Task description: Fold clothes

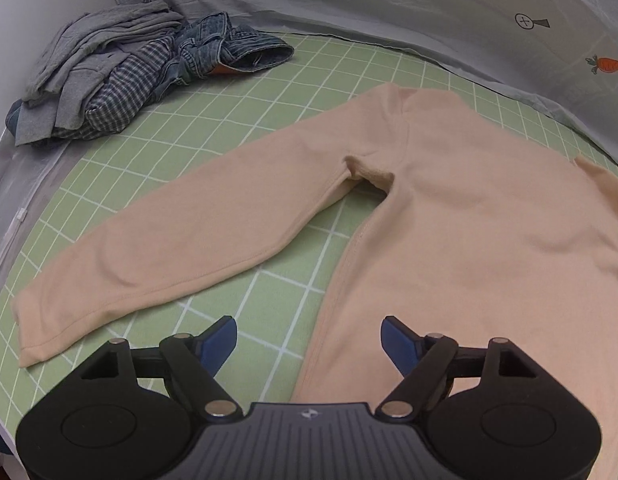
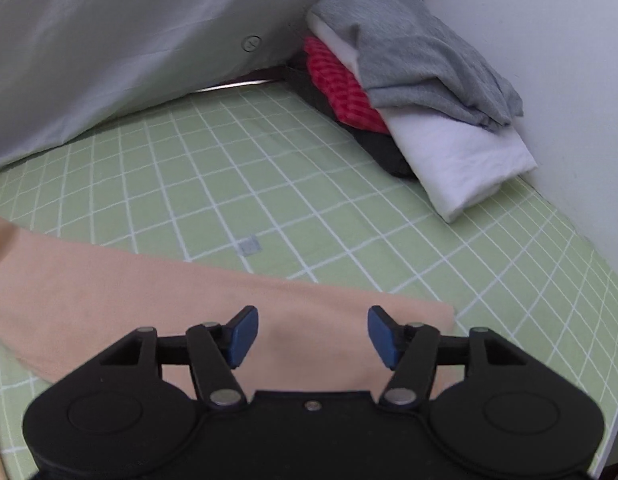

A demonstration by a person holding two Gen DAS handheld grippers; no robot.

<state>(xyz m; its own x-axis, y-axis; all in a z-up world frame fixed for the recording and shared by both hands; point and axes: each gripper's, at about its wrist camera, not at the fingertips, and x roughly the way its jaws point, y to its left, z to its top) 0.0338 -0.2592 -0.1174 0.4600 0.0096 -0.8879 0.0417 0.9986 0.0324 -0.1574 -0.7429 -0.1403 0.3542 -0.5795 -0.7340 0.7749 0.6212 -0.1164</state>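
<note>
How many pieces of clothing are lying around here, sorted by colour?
Peach: 1, the long-sleeved top spread flat
Grey: 2, one in the messy heap, one on the folded stack
Checked: 1
Denim: 1
White: 1
Red: 1
Black: 1
Total: 8 that I can tell apart

Peach top (image 1: 449, 208) on green, white-gridded sheet (image 1: 269, 92); blue-padded hand-held gripper fingers (image 1: 219, 338).

Green grid-patterned desk (image 1: 293, 92) is carrying a peach long-sleeved top (image 1: 449, 208) lying flat, a crumpled clothes pile (image 1: 121, 76) at one far corner, and a folded stack (image 2: 421, 92) against the wall.
</note>
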